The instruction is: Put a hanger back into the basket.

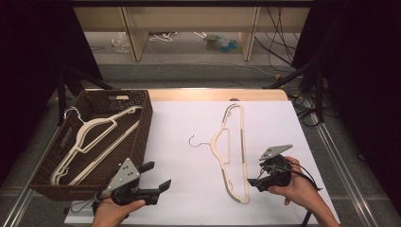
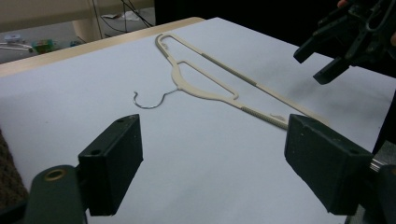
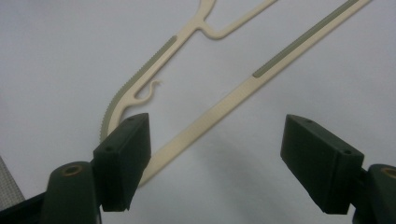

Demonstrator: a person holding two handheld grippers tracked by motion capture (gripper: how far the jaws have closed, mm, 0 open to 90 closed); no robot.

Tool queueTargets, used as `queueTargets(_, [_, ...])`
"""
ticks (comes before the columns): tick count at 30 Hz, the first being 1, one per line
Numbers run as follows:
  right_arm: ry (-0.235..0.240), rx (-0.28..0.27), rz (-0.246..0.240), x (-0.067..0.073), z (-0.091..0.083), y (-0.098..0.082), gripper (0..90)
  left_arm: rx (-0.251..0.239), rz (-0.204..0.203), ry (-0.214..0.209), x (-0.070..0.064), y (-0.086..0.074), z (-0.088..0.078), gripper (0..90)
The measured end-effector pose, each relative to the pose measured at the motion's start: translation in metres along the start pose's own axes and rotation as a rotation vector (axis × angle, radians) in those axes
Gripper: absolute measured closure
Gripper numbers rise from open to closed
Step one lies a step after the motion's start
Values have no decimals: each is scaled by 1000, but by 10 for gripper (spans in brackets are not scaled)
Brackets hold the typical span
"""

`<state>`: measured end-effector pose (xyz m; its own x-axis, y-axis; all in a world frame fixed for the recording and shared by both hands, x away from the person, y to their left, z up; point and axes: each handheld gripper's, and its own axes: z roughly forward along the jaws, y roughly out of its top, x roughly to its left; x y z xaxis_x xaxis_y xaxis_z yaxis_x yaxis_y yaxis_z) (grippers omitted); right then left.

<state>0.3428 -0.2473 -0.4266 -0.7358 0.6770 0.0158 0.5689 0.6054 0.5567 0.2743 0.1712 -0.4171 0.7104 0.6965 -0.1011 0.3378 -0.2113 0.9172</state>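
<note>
Hanger (image 1: 235, 156) lies lengthwise away from the person, hook leftward; both tools open, empty.

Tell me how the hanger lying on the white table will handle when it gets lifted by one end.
The hanger looks thin and plastic, so probably light and fairly stiff. Lifted by one end, it would likely swing. Its ribbed strips may help against slipping.

Hanger (image 1: 230, 151) on table (image 1: 189, 142) – basket (image 1: 142, 123) at left, second hanger (image 1: 94, 137) inside
</note>
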Motion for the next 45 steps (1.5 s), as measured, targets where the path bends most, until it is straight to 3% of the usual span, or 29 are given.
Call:
queueTargets(2, [1,9,36,3,1,0,255,-2,-13,-3,0,-2,0,182])
queueTargets(5, [7,11,12,1,1,1,255,-9,-4,16,1,-4,-1,180])
queueTargets(7, [-1,23,44,3,1,1,255,-20,2,20,2,-6,-1,180])
queueTargets(8, [-1,18,28,1,2,1,255,-19,-13,20,1,-8,-1,178])
queueTargets(9, [2,13,10,0,3,2,256,-26,-11,16,0,-9,0,176])
queueTargets(10, [-7,28,33,2,4,2,256,-20,0,8,-1,-11,0,177])
queueTargets(12, [-9,32,26,0,7,3,256,-14,7,-17,-3,-15,3,176])
queueTargets(15, [-31,48,49,-4,15,5,257,9,14,-35,-4,-19,8,176])
queueTargets(16, [-31,69,67,-4,16,7,258,15,24,-21,-5,-19,8,175])
queueTargets(23, [-56,110,109,-14,38,25,255,12,35,-34,-6,-22,9,175])
queueTargets(31, [-79,175,122,-24,59,41,241,31,46,-44,-7,-23,12,175])
queueTargets(38, [-98,228,119,-31,72,51,292,29,41,-36,-5,-23,11,179])
queueTargets(41, [-93,248,144,-31,76,55,328,27,40,-35,-5,-23,11,183])
queueTargets(43, [-85,266,142,-31,79,57,333,27,37,-37,-5,-23,11,183])
queueTargets(44, [-89,272,117,-33,80,57,342,27,38,-37,-5,-23,11,183])
queueTargets(45, [-99,277,133,-31,80,57,350,26,37,-37,-5,-23,12,183])
